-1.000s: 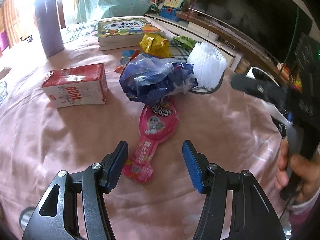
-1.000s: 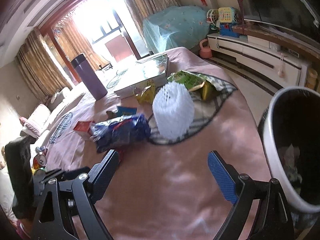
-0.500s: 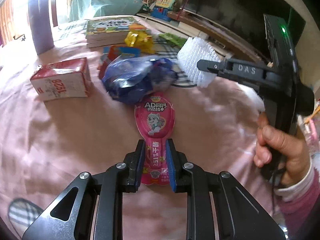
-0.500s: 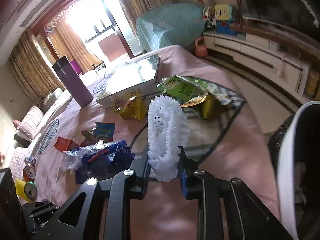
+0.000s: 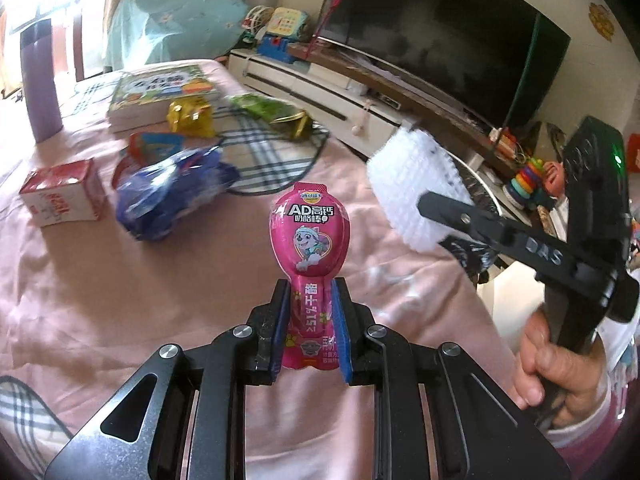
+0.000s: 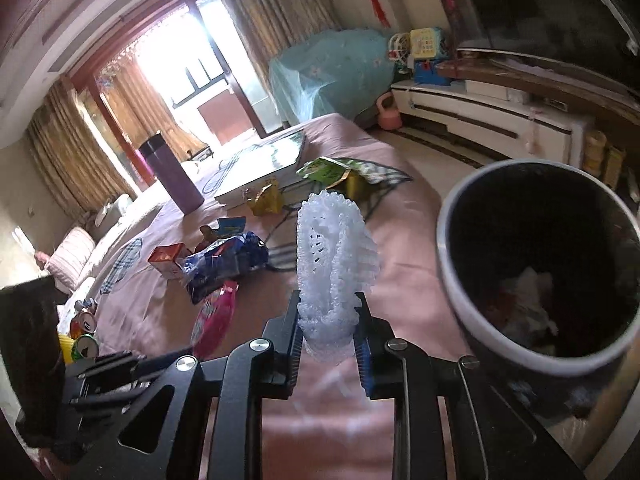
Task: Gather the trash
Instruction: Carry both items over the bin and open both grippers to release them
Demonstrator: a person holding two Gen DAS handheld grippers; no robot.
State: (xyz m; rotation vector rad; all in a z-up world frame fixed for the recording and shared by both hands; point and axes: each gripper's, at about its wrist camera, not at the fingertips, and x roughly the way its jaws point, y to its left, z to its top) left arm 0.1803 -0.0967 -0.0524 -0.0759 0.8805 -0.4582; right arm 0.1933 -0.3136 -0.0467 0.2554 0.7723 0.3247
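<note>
My left gripper is shut on the narrow stem of a pink spoon-shaped snack wrapper, held up off the pink cloth. My right gripper is shut on a white foam fruit net, lifted above the cloth; the same white foam net shows in the left wrist view, pinched in the right gripper's black arm, which a hand holds. A round trash bin with a white rim and black inside stands just right of the net, some rubbish in it.
On the pink cloth lie a blue plastic bag, a red-and-white carton, a yellow wrapper, a green wrapper, books and a purple flask. Cans sit at the left edge. A TV stand runs behind.
Both grippers went from open to shut: left on the pink wrapper, right on the foam net. Both then lifted their items off the cloth, and the net moved right towards the bin.
</note>
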